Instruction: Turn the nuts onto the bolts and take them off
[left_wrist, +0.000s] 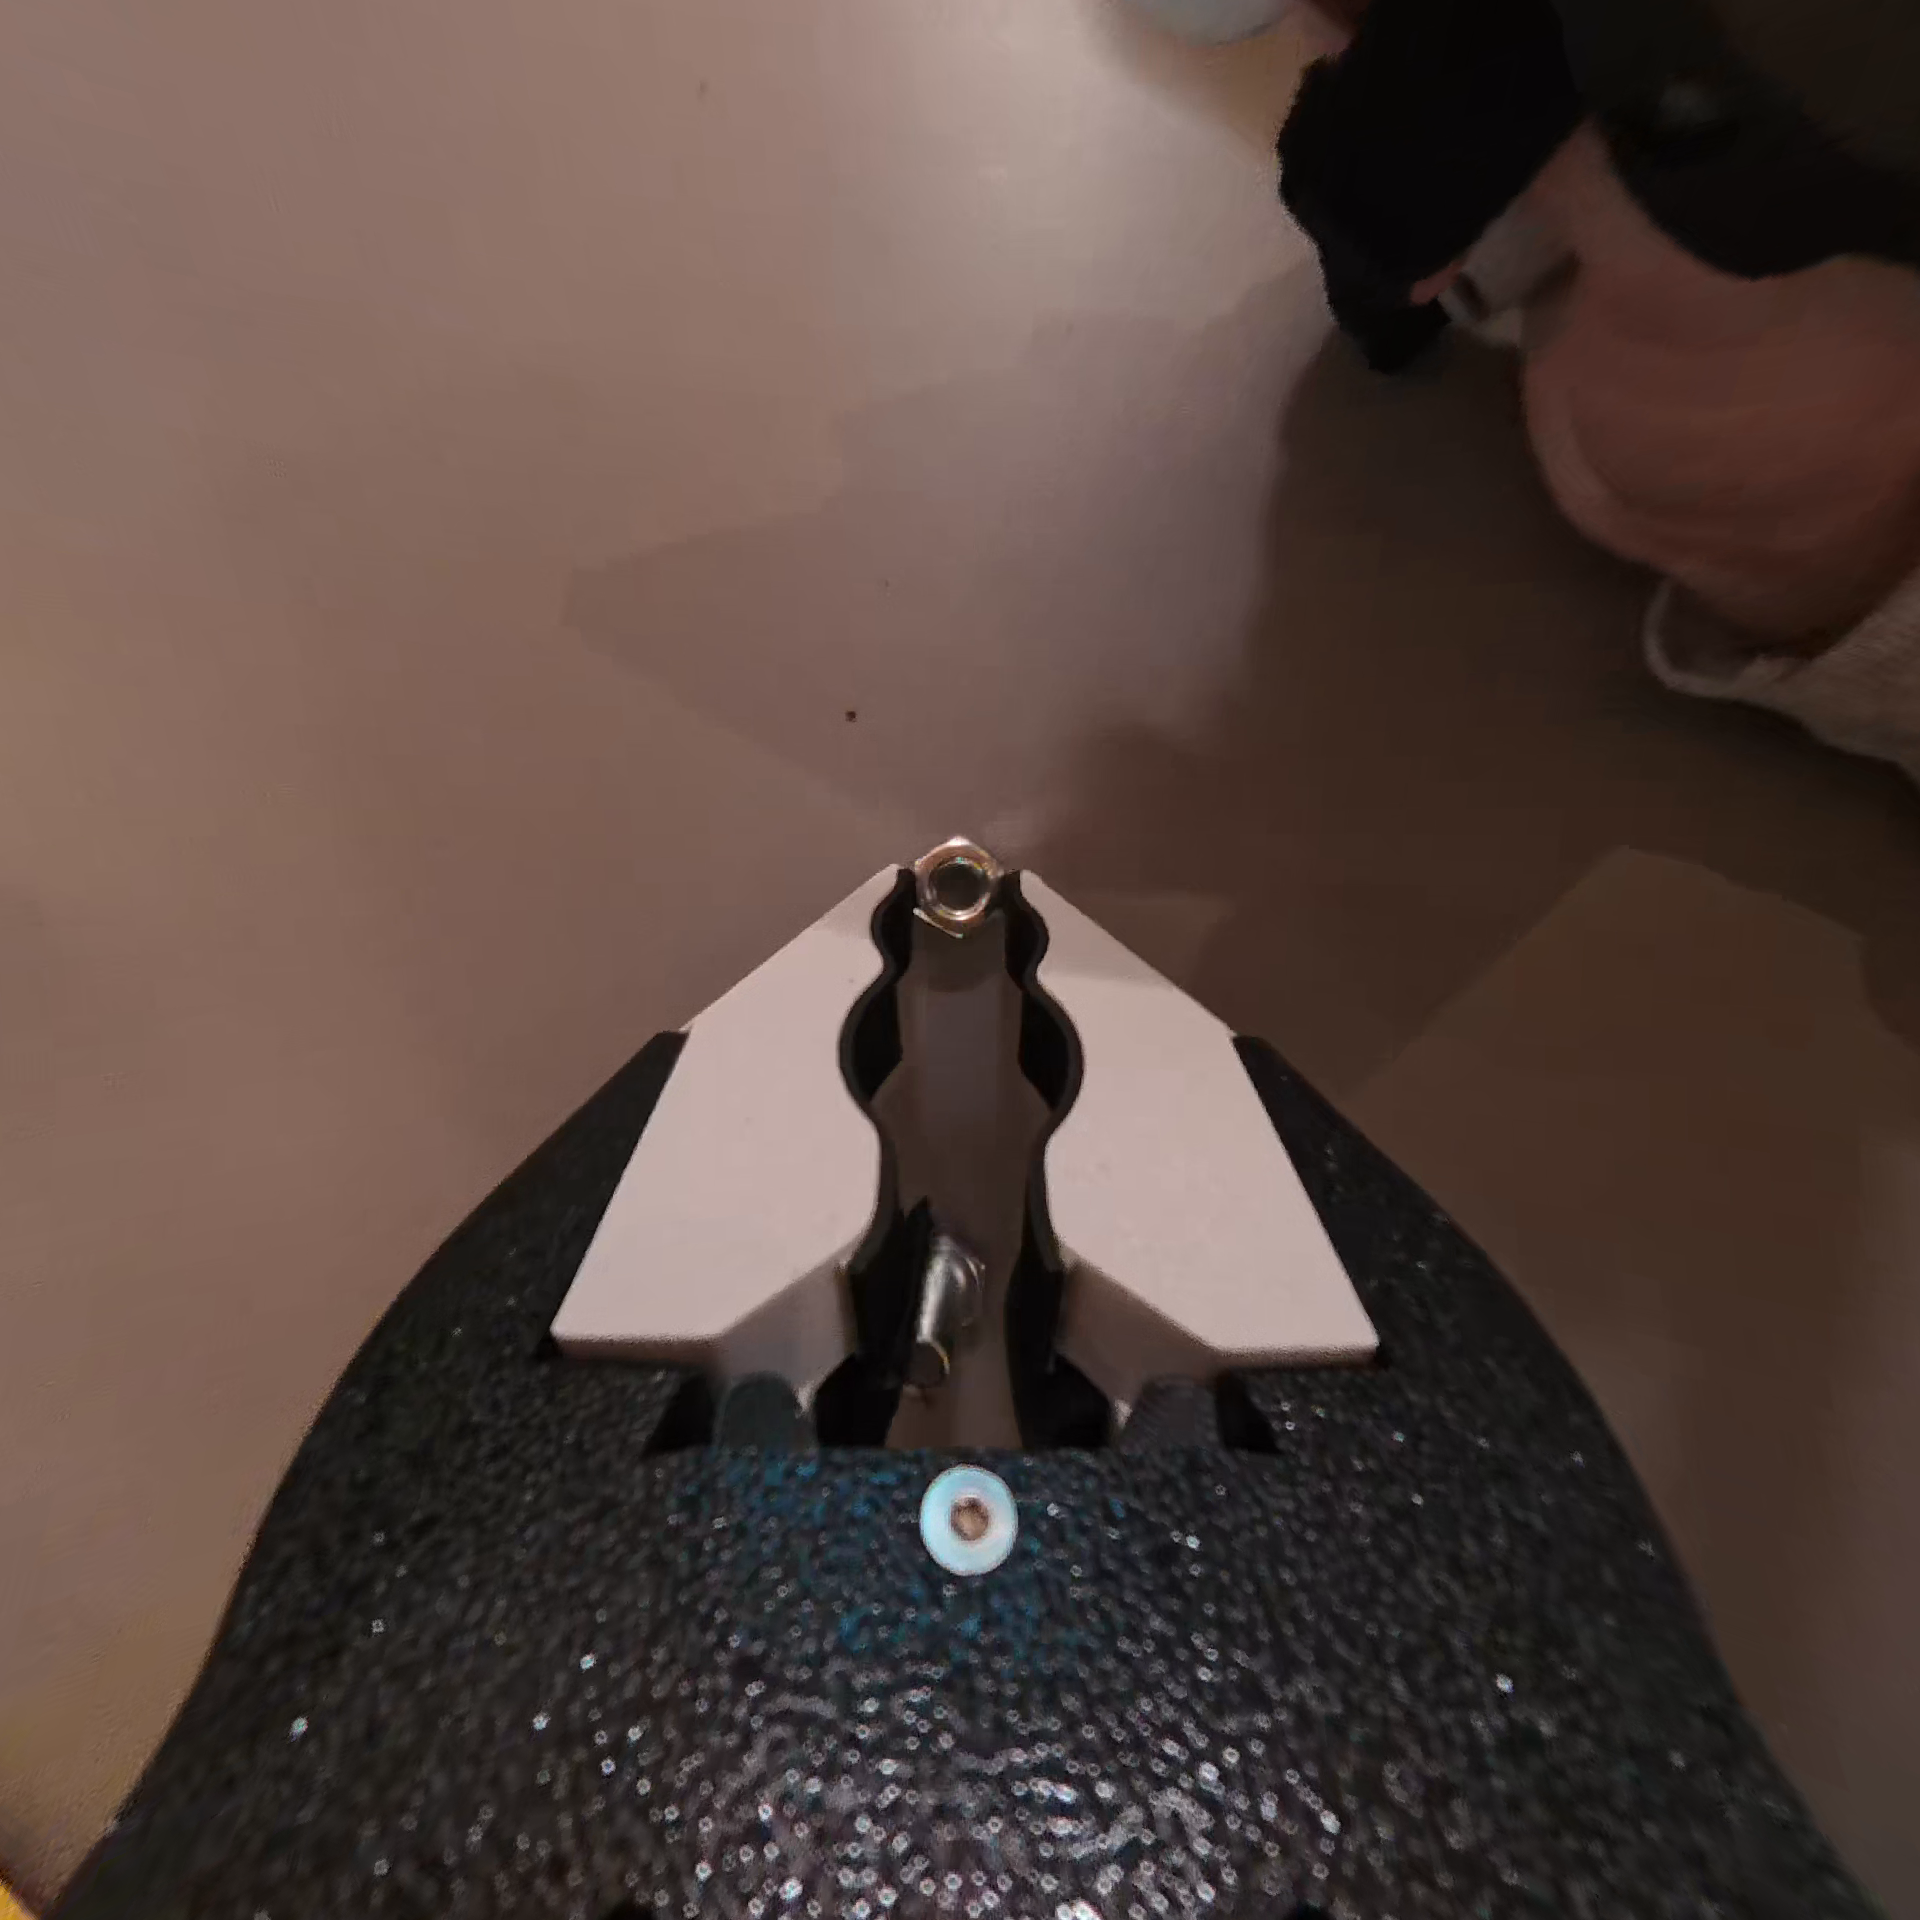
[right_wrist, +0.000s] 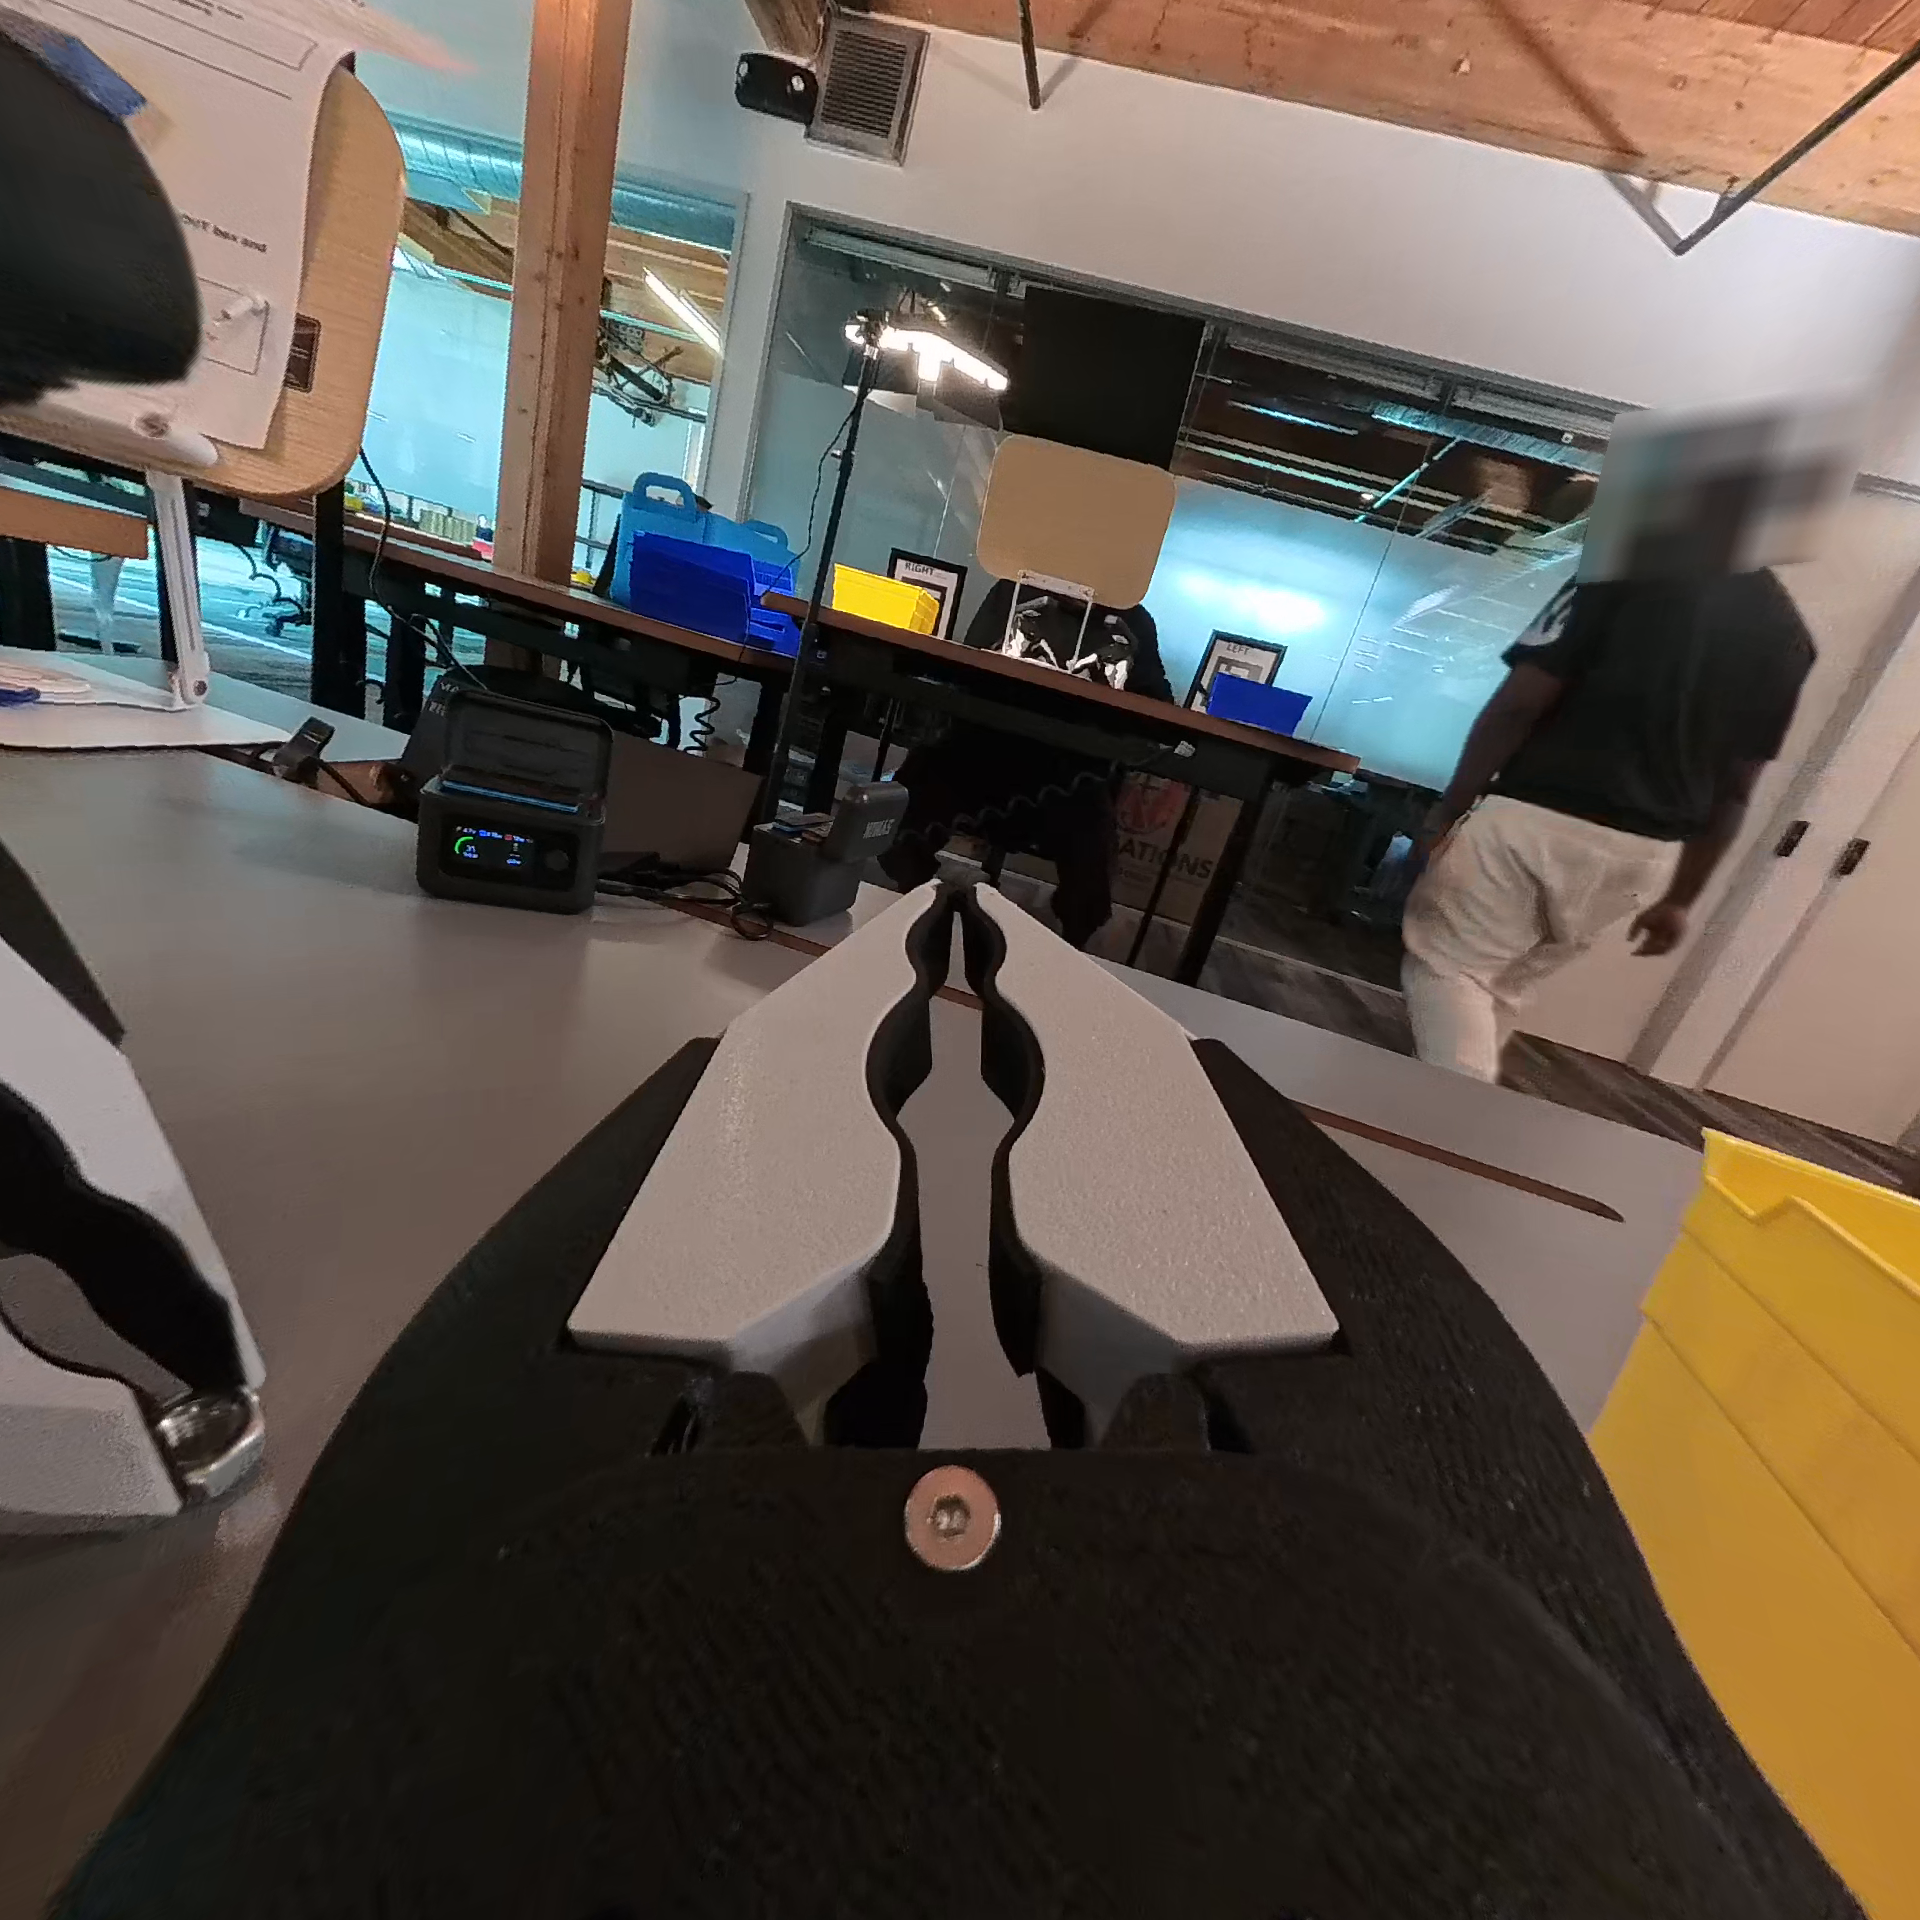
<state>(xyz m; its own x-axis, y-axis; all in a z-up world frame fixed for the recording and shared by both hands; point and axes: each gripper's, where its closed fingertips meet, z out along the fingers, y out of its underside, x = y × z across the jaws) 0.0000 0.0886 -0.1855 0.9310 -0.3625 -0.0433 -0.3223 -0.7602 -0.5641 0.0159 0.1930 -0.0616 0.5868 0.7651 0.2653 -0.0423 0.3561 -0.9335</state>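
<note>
In the left wrist view my left gripper (left_wrist: 954, 894) is shut on a small silver hex nut (left_wrist: 953, 890), pinched at the very fingertips with its hole facing the camera, above the pale table (left_wrist: 468, 520). The same nut (right_wrist: 208, 1439) and left gripper show at the lower left of the right wrist view. My right gripper (right_wrist: 958, 888) is closed down to a narrow slit, with a small grey metal piece, seemingly the bolt (right_wrist: 962, 881), at its tips; only its end shows. The right gripper's black body (left_wrist: 1382, 208) and a hand (left_wrist: 1704, 488) are at the upper right of the left wrist view.
A yellow bin (right_wrist: 1766, 1475) stands close on the right. A dark power unit with a lit screen (right_wrist: 509, 821) and a grey charger (right_wrist: 821, 852) sit at the table's far edge with cables. A board on a white stand (right_wrist: 312, 312) is far left. A person (right_wrist: 1621, 810) stands beyond. Spacing between my two grippers at the tips: around 15 cm.
</note>
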